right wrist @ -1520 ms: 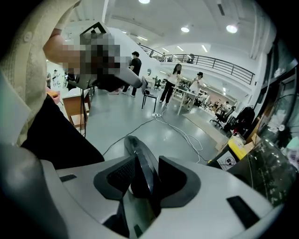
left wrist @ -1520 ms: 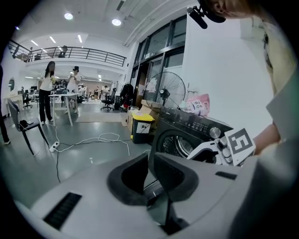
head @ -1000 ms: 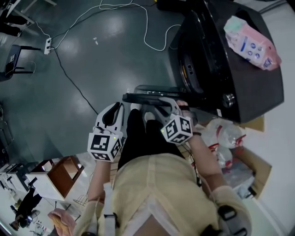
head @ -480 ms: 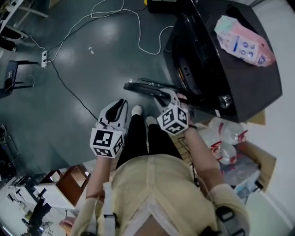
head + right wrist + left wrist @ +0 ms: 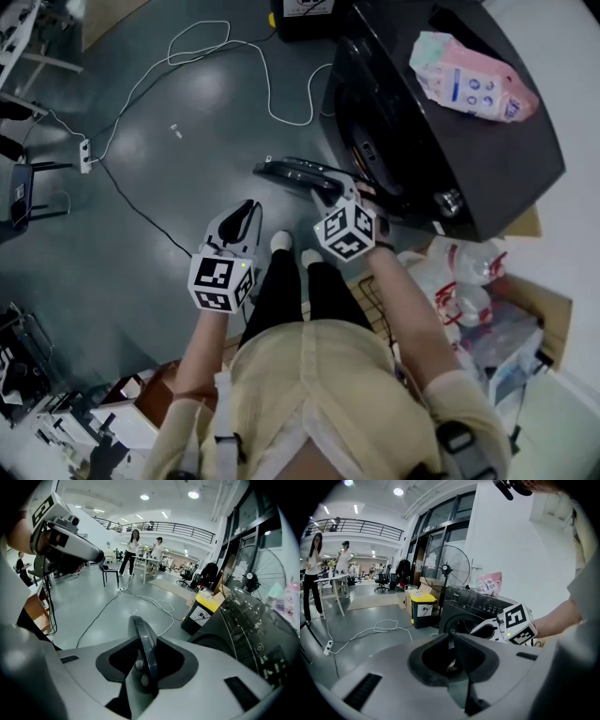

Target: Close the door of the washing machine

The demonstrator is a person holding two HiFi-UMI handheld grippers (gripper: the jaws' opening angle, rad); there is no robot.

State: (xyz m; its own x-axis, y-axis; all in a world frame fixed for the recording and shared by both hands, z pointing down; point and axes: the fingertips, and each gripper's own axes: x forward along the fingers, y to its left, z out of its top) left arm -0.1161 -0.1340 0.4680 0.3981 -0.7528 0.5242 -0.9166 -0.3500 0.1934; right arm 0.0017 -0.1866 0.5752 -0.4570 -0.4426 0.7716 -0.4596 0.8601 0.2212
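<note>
The black washing machine (image 5: 469, 150) stands at the upper right, its round drum opening (image 5: 361, 141) facing left. Its open door (image 5: 291, 171) juts out edge-on. My right gripper (image 5: 333, 189) is shut on that door's rim, and in the right gripper view the dark rim (image 5: 146, 644) stands upright between the jaws. My left gripper (image 5: 248, 210) hangs left of the door, apart from it, shut with nothing held. In the left gripper view, the left gripper (image 5: 450, 641) points toward the machine (image 5: 473, 609), with the right gripper (image 5: 490, 629) in front of it.
A pink package (image 5: 469, 80) lies on top of the machine. White cable (image 5: 216, 47) loops over the grey floor to a power strip (image 5: 86, 150). Plastic bags and a cardboard box (image 5: 459, 281) sit at the right. A yellow-lidded bin (image 5: 423, 609) and a fan (image 5: 452, 569) stand beside the machine.
My right gripper has carried the door rim up the picture, closer to the machine's front. The left gripper has drifted the same way beside it.
</note>
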